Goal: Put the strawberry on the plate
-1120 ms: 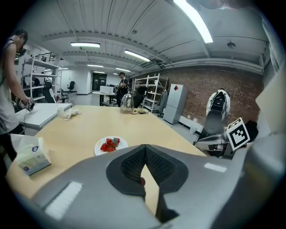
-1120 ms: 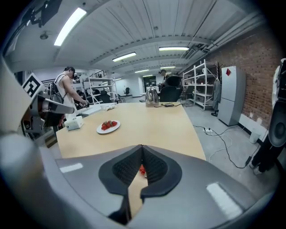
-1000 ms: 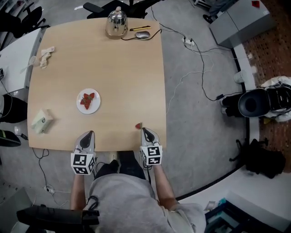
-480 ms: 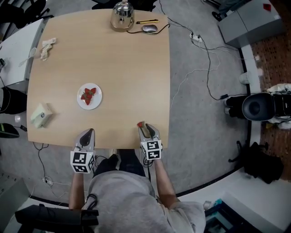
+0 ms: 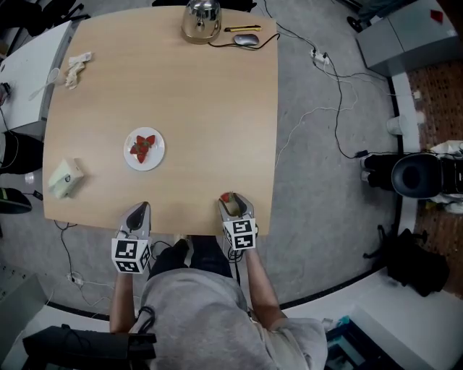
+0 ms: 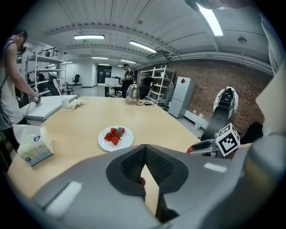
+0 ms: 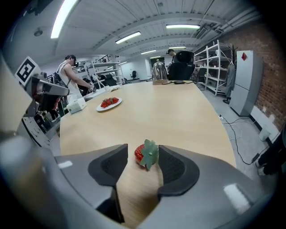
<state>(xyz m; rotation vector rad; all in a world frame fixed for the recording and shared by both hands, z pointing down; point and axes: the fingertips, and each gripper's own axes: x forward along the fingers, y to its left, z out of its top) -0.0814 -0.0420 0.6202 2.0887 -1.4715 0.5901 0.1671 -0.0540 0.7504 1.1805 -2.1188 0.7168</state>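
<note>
A red strawberry (image 7: pixel 144 153) with a green leafy cap lies on the wooden table (image 5: pixel 210 123) near its front edge. My right gripper (image 7: pixel 143 152) surrounds it, jaws opening, with a gap beside the left pad; from above, the strawberry (image 5: pixel 226 196) peeks out at the right gripper (image 5: pixel 230 204) tips. A white plate (image 5: pixel 131 160) holding three strawberries sits left of centre, and its rim (image 6: pixel 128 140) shows in the left gripper view. My left gripper (image 5: pixel 139 212) rests at the front edge, its pads (image 6: pixel 134 163) meeting at the tips with nothing between them.
A steel kettle (image 5: pixel 200 20), a mouse (image 5: pixel 246 40) and a pen stand at the far edge. A tissue box (image 5: pixel 64 177) and crumpled paper (image 5: pixel 76 66) lie at the left. Cables (image 5: pixel 318 108) trail over the floor to the right. A person (image 6: pixel 11 76) stands at a side table.
The right gripper has come forward round the strawberry, which lay just ahead of its tips and now sits between its jaws. The left gripper has stayed put.
</note>
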